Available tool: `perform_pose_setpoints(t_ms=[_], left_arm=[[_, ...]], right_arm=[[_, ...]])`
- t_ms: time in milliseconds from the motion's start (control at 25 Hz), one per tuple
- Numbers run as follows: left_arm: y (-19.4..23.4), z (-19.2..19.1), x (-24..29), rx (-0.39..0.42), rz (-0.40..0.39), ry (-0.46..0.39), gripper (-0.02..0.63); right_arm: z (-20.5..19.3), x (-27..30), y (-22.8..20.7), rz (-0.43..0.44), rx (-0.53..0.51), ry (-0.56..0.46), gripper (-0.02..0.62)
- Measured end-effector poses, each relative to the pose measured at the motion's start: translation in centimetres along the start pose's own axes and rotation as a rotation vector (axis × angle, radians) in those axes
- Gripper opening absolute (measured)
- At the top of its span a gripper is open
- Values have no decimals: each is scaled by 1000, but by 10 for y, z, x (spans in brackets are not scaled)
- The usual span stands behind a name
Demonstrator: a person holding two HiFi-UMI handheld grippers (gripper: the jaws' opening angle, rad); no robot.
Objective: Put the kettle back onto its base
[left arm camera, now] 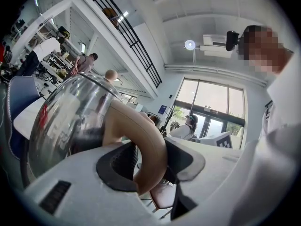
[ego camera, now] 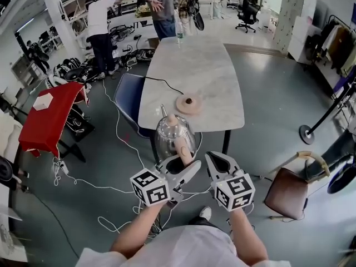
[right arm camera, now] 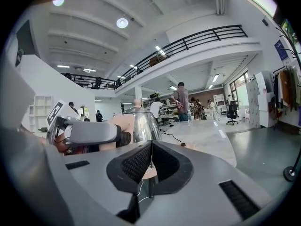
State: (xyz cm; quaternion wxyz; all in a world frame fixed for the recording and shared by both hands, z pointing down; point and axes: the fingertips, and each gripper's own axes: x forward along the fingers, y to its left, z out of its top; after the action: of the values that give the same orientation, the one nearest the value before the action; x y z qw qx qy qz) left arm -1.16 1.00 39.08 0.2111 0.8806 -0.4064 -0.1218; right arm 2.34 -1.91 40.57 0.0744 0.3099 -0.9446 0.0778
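Observation:
The kettle point(ego camera: 171, 133), glass-bodied with a shiny metal lid and a beige handle point(ego camera: 183, 149), hangs in the air just in front of the near edge of the marble table point(ego camera: 206, 65). My left gripper point(ego camera: 187, 168) is shut on that handle, which shows between its pads in the left gripper view point(left arm camera: 146, 147). The round beige base point(ego camera: 188, 104) with a dark centre lies on the table beyond the kettle. My right gripper point(ego camera: 218, 164) is beside the kettle on the right, jaws together and holding nothing. In the right gripper view the kettle point(right arm camera: 141, 124) sits ahead of the right gripper point(right arm camera: 150, 160).
A black cord point(ego camera: 161, 82) runs from the base across the table. A bottle point(ego camera: 179, 32) stands at the far end. A blue chair point(ego camera: 129, 96) is left of the table, a red table point(ego camera: 47, 115) further left, a brown chair point(ego camera: 286, 193) at right. White cables trail on the floor; people stand beyond.

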Motion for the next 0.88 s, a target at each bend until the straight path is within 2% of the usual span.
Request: perform_pose_setpoints(t_ms=[360,880], left_arm=[[9,5,65,-25,44,-25,175],[28,10,94,-10,91,-25,176]], right_arm=[[3,1,-77,30,29,11,5],[-5,13,-110,61,41,33,5]])
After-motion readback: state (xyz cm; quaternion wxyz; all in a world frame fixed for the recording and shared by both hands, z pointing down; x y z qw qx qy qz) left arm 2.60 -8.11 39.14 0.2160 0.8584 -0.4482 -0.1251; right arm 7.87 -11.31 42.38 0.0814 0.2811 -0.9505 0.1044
